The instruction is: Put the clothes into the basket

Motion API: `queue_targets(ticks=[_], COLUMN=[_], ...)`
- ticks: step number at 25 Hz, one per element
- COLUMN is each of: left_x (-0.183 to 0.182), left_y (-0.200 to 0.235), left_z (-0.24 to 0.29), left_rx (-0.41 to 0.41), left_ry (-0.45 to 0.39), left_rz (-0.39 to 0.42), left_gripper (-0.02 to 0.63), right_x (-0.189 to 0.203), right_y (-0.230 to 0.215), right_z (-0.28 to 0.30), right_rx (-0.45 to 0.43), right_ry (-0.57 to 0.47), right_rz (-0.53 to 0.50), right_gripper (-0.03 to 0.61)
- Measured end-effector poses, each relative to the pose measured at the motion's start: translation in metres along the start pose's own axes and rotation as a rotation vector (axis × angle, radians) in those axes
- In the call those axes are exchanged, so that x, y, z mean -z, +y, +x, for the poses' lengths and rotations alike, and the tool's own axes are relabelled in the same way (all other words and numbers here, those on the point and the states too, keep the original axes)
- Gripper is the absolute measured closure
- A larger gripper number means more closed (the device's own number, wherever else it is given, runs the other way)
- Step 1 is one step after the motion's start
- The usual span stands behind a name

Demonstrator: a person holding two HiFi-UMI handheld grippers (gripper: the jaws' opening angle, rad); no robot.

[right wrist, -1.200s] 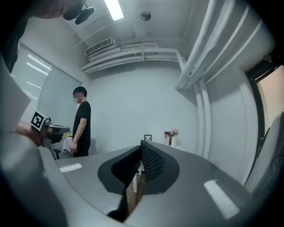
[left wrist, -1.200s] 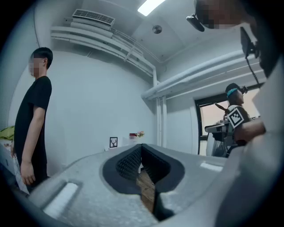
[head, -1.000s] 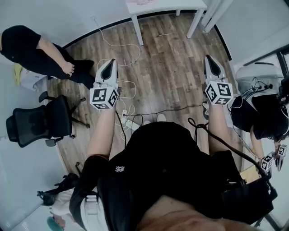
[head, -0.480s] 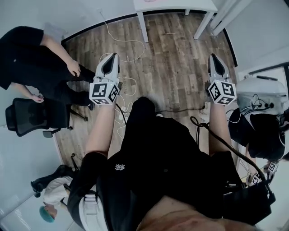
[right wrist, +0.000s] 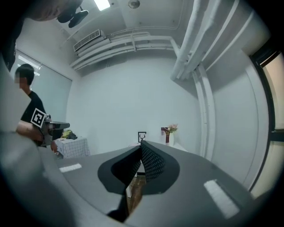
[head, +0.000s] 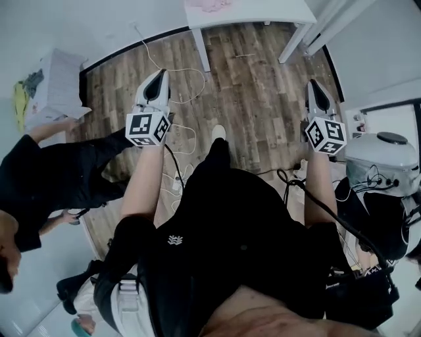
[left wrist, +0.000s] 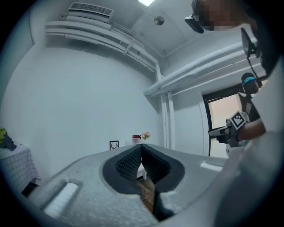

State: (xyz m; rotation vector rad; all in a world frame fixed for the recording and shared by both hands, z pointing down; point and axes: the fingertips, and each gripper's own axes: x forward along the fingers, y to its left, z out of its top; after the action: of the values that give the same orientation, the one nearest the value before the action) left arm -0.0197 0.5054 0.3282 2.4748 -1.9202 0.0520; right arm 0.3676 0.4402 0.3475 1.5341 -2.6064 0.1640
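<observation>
Both grippers are held out level in front of me over the wooden floor, and neither holds anything. My left gripper is shut, its ribbed pads meeting at the tip. The right gripper is also shut, pads together. A pink garment lies on the white table ahead. Yellow and dark clothes sit on a checked-cloth stand at the left wall, also seen in the right gripper view. I see no basket.
A person in black stands close on my left. White cables trail across the floor between the grippers. A white round machine stands at the right wall. A picture frame and a flower vase stand on the far table.
I have walked forward, so the white table is nearer and the checked stand has come into view at the left. The person in black has slipped back along my left. Both grippers stay shut.
</observation>
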Motion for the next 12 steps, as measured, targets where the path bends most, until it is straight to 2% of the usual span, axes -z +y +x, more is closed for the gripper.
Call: queue_targets(ticks=[6,12], left_x=[-0.005,0.005], left_y=[0.068,0.122], left_z=[0.092,0.169], left_rx=[0.023,0.03], left_ry=[-0.006,-0.012], left_rz=[-0.014,-0.055], left_gripper=[0.614,0.614], right_x=[-0.03,-0.049], right_y=[-0.001,-0.001], right_z=[0.101,0.196], right_rx=[-0.006,-0.016], right_ry=[0.016,0.028], right_rz=[-0.018,-0.046], right_gripper=[0.583,0.583])
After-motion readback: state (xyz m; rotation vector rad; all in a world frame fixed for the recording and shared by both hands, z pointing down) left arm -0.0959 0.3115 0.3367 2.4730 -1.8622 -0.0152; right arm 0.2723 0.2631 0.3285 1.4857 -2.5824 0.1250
